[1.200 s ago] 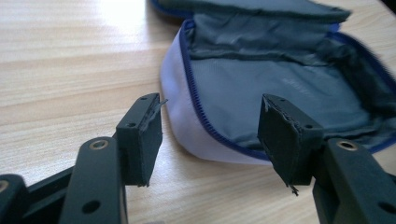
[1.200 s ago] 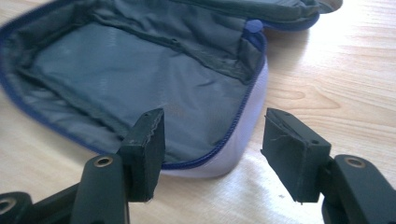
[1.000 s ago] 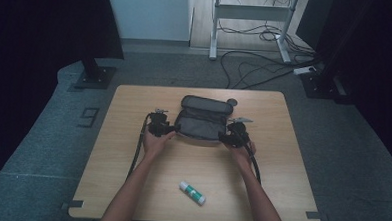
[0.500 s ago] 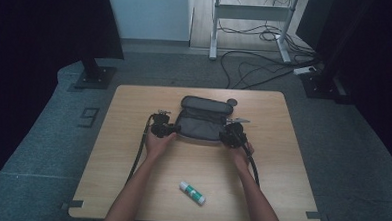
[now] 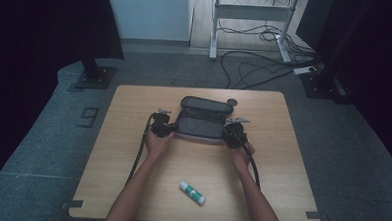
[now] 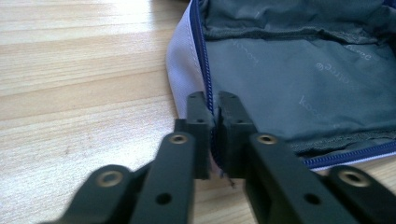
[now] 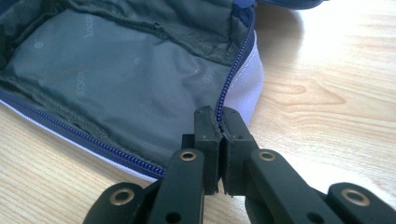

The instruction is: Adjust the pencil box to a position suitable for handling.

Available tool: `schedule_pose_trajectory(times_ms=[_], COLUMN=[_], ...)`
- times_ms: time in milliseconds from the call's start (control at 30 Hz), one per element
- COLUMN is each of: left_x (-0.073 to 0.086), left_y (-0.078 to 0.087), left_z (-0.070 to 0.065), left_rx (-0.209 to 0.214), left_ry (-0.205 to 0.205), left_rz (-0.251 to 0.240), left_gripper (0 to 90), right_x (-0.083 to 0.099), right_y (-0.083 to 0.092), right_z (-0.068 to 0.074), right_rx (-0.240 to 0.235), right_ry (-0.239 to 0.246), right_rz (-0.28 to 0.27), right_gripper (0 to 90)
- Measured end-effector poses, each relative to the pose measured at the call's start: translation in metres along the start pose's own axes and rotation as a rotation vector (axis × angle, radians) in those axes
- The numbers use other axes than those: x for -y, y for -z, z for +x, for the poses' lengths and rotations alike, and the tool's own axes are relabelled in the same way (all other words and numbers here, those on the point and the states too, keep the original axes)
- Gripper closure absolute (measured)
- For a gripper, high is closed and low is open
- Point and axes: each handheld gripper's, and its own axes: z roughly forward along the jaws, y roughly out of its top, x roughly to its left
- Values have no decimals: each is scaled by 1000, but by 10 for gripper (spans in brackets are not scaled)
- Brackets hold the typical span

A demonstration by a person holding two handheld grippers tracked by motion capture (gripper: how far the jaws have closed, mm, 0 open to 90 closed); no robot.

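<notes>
Left tool (image 6: 214,122) has just been closing and now pinches the zippered rim of the open grey fabric pouch with blue zipper and pale lilac edging (image 5: 202,122), left end; right tool (image 7: 219,133) likewise just closed, clamped on the rim at the right end. Pouch lies mid light wooden tabletop (image 5: 281,164), lid flap folded back.

Risks, as I judge: both bites are thin, only zipper tape between the pads, so a lift or outward pull could slip the fabric free or drag the pouch off-centre.

The gripper views show the pinch on the zipper and the printed grey lining; the high view adds the white-and-green glue stick (image 5: 192,192) lying well apart near the front edge, plus both forearms.
</notes>
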Motion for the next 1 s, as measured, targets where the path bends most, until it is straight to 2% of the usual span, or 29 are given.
schedule_pose_trajectory(times_ms=[100,300,400,433,500,567,633,667,833,1000], left_x=[0,1,1,1,2,3,3,4,3,2], left_y=[1,1,1,-1,-4,-6,-7,-8,-8,-2], left_z=[2,3,3,3,5,7,7,6,7,8], left_rx=[15,16,8,-11,-20,-12,-15,-24,-27,-9], left_ry=[4,2,9,11,15,25,24,18,12,10], left_rz=[5,-1,-18,-21,-10,-10,-9,-2,-2,-1], left_gripper=[864,860,776,720,633,629,654,703,804,836], right_x=[-1,0,0,0,1,1,1,1,1,-1], right_y=[3,3,2,2,0,0,0,-1,1,6], right_z=[0,1,1,1,1,0,0,1,0,1], right_rx=[-3,-6,-5,-6,-4,-7,-9,-10,-9,-17], right_ry=[0,9,12,13,12,11,12,12,7,13], right_rz=[-11,-7,-3,0,2,4,2,0,-11,-25], right_gripper=[863,864,865,865,865,865,866,866,867,867])
